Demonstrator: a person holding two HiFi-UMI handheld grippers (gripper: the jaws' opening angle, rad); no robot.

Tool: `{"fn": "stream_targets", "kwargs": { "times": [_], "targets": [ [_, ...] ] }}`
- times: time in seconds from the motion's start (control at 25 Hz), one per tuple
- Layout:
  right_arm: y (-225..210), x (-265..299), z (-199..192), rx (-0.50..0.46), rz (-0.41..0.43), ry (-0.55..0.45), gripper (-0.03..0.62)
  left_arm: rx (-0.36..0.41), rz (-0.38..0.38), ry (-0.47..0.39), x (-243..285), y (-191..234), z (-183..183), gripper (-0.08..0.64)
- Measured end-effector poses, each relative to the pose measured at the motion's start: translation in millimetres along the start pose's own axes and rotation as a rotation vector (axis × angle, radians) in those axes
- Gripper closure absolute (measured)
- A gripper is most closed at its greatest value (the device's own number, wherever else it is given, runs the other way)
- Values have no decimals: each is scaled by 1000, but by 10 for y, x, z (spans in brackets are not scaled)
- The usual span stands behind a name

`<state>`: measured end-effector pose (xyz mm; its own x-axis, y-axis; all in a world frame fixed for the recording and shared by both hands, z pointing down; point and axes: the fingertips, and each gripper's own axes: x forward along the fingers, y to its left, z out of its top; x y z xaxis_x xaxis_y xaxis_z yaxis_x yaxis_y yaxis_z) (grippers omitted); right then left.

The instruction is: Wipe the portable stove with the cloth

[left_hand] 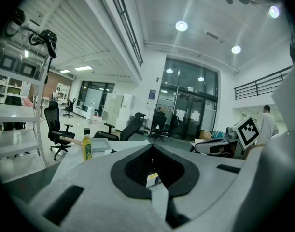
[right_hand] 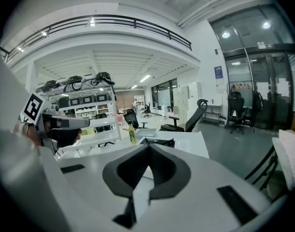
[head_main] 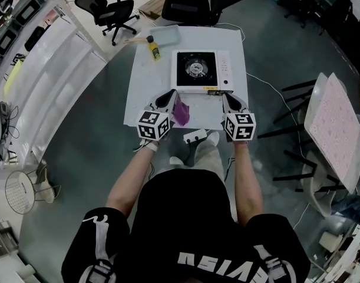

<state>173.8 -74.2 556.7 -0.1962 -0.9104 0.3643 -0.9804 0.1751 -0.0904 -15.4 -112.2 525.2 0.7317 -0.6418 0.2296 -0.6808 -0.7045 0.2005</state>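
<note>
The portable stove (head_main: 202,69), white with a black burner well, stands on the white table (head_main: 144,81). The right gripper view shows its dark top (right_hand: 159,141) just past the jaws. A purple cloth (head_main: 181,112) lies crumpled on the table in front of the stove, beside my left gripper (head_main: 171,94). My left gripper (left_hand: 152,146) is shut, its jaws meeting at the tips with nothing between them. My right gripper (head_main: 225,95) hovers at the stove's near right corner. It is shut too (right_hand: 148,145) and holds nothing.
A yellow bottle (head_main: 154,50) and a pale tray (head_main: 165,35) sit at the table's far left. Black office chairs (head_main: 190,5) stand behind the table. A chair with a pink cushion (head_main: 333,128) is at the right. A small white device (head_main: 195,137) lies by the person's feet.
</note>
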Motion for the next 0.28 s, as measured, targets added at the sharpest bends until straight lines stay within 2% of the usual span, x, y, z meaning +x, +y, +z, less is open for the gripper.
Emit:
{"fn": "stream_targets", "kwargs": {
  "times": [0.28],
  "targets": [
    [5, 18, -15, 5, -1, 4, 581, -1, 2, 6, -10, 25, -15, 551]
  ]
}}
